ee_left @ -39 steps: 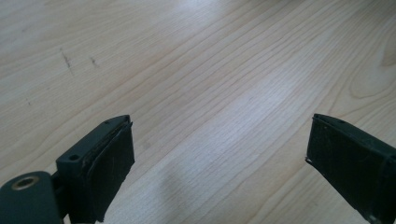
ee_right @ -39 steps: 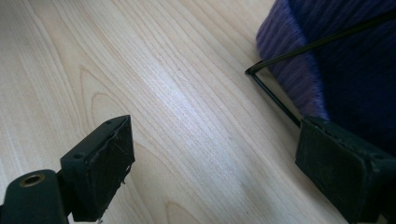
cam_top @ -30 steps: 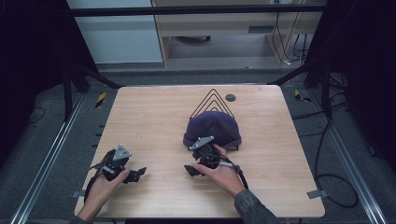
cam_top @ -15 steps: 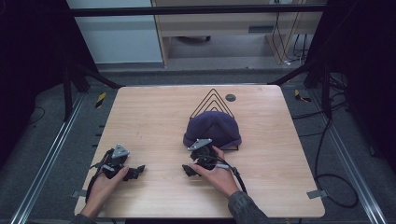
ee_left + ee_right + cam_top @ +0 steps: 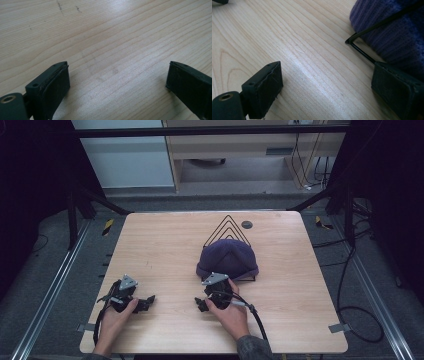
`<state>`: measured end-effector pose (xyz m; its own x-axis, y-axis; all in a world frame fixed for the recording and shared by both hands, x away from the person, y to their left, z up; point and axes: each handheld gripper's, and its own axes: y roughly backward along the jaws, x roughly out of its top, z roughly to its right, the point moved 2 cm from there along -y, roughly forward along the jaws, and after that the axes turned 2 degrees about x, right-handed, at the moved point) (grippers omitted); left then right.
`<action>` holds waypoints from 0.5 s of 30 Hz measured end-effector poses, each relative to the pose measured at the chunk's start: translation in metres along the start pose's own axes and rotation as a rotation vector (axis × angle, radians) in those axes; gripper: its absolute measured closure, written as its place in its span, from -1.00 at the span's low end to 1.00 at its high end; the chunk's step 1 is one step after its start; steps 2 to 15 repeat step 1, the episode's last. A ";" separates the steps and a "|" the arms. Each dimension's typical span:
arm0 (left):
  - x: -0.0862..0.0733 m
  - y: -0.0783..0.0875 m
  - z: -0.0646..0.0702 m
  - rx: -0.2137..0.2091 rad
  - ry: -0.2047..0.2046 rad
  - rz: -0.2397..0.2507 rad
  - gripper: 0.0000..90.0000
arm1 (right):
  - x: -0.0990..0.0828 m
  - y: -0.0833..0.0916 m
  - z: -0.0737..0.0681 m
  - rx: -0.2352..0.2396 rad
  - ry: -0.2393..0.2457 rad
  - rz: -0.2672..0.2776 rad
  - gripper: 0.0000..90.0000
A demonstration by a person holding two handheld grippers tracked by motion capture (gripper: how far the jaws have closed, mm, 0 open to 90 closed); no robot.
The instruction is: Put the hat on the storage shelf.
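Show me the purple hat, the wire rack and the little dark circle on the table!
purple hat (image 5: 227, 259), high view, its crown.
wire rack (image 5: 229, 223), high view, its triangular wires.
dark circle (image 5: 246, 224), high view, its middle.

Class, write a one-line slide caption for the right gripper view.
Open right gripper low over the wooden table, beside a purple knit beanie on a black wire rack.

Hat (image 5: 227, 258) on wire rack (image 5: 229, 226), mid-table (image 5: 160, 240); both claws nearer.

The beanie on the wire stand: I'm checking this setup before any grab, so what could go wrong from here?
The purple beanie is draped over a thin black wire stand. The open right gripper sits right by its corner, so a jaw might clamp wire along with knit, or drag the light stand across the table.
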<state>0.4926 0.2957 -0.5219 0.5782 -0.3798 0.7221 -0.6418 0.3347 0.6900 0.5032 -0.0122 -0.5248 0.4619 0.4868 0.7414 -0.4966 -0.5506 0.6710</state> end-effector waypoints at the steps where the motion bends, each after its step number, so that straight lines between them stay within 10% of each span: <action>1: 0.000 0.000 0.000 0.000 0.000 0.000 -0.91 | 0.000 0.000 -0.001 -0.008 -0.011 -0.001 -0.77; 15: 0.000 0.000 0.000 0.000 0.000 0.000 -0.91 | 0.000 0.000 -0.001 -0.008 -0.011 -0.001 -0.77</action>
